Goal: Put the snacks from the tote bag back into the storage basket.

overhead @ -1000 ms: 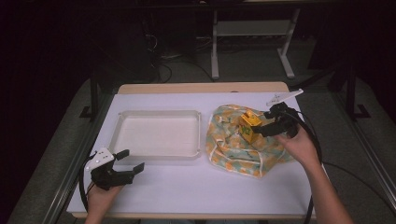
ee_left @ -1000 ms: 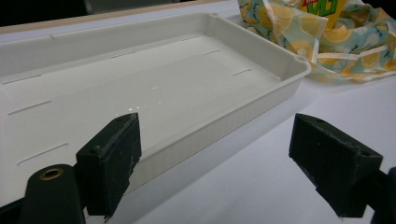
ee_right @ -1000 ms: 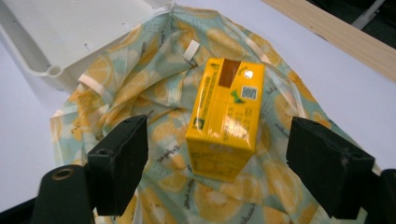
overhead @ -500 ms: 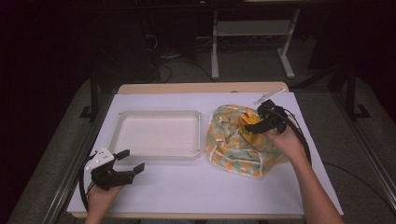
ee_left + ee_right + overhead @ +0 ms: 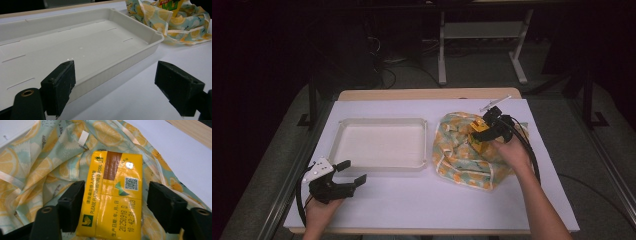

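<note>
A yellow drink carton (image 5: 113,180) lies on a crumpled lemon-print cloth bag (image 5: 459,157) at the table's right. My right gripper (image 5: 115,203) stands open around the carton; its left jaw touches the carton's edge and a narrow gap shows at the right jaw. From above, the right gripper (image 5: 479,131) sits over the carton (image 5: 481,142) near the bag's far side. At the front left, my left gripper (image 5: 353,171) rests open with nothing between its jaws, just in front of the white tray (image 5: 382,121). In the left gripper view, the left gripper (image 5: 115,85) faces the tray's near rim (image 5: 140,50).
White paper (image 5: 422,200) covers the table. The tray has nothing in it. A thin white strip (image 5: 495,102) lies behind the bag at the back right. The bag (image 5: 180,27) with the carton (image 5: 171,6) appears beyond the tray's corner. A cable (image 5: 527,147) trails from the right gripper.
My right gripper has moved left and down over the bag, and its jaws now straddle the yellow carton. The left gripper has stayed still.
</note>
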Demonstrator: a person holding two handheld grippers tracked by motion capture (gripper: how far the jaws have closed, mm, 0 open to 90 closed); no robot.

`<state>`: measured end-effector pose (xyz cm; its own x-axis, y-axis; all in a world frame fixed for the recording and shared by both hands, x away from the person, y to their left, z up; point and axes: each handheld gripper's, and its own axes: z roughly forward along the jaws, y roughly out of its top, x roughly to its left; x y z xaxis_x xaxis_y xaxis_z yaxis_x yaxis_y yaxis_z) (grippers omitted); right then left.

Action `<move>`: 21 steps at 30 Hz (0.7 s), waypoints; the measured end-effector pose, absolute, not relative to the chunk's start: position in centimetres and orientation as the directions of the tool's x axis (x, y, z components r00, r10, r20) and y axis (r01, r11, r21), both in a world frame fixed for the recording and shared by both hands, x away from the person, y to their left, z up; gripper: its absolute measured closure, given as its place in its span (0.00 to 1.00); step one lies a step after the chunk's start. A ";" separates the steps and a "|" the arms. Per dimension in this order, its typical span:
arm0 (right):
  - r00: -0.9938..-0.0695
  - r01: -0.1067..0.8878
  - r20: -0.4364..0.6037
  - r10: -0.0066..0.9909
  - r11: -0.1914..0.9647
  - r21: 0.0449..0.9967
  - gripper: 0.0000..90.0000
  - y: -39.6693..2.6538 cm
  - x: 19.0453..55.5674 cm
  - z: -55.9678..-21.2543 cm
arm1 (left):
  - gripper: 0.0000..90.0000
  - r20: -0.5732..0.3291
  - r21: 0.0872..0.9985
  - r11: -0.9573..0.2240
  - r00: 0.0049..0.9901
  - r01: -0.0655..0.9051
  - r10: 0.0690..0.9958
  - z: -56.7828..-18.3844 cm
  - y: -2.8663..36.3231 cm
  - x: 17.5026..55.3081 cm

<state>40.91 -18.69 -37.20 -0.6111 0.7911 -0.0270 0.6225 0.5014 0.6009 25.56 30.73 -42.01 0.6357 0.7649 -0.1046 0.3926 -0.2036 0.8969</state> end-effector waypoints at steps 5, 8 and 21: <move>-0.604 0.630 -0.027 0.796 0.498 0.596 0.38 -18.6 41.0 -37.3 | 0.18 -0.104 0.896 -0.206 0.636 0.394 0.765 -42.0 30.8 25.6; -0.608 0.628 -0.030 0.794 0.503 0.593 0.42 -18.4 41.0 -37.4 | 0.18 -0.106 0.897 -0.202 0.635 0.393 0.765 -42.0 30.7 25.6; -0.615 0.615 -0.083 0.784 0.543 0.571 0.53 -17.6 40.9 -37.3 | 0.18 -0.106 0.899 -0.200 0.636 0.390 0.765 -42.0 30.8 25.6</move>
<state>40.86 -17.56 -37.26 -0.6152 0.7840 -0.0829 0.6154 0.5433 0.5711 25.59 30.76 -41.98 0.6355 0.7648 -0.1061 0.3903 -0.1996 0.8988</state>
